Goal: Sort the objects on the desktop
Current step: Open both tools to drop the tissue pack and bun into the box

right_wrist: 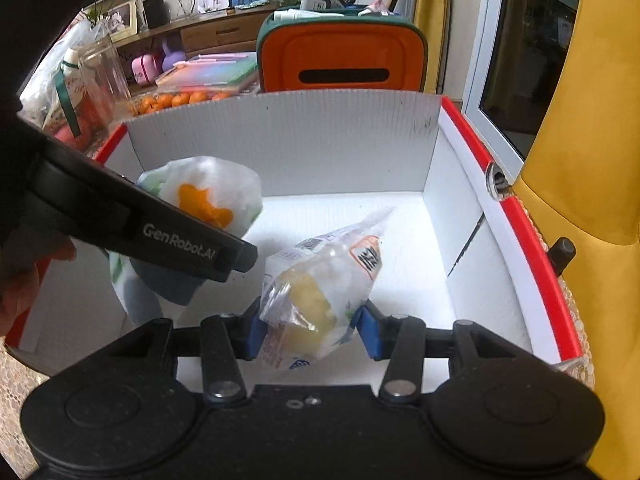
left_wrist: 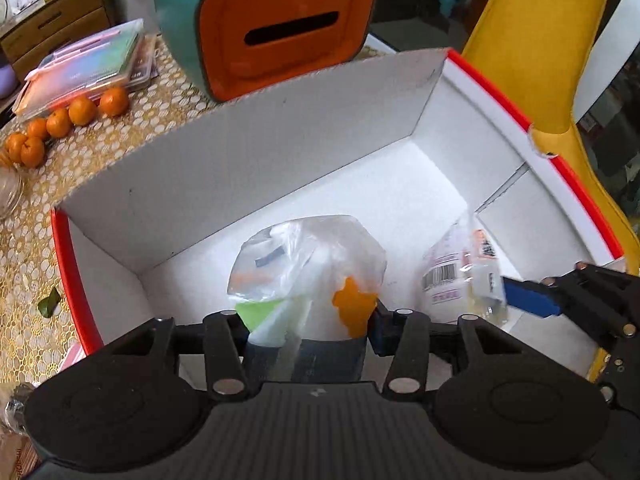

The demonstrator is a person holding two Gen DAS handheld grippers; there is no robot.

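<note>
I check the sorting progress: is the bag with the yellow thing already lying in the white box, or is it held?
Held. The right gripper has its blue pads on both sides of the clear bag, over the floor of the white box; whether its tip touches the floor, cannot tell.

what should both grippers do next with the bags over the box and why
Probably open and let go. The left gripper holds the white bag and the right gripper holds the clear packet, both already low inside the white box, whose floor under them looks bare.
</note>
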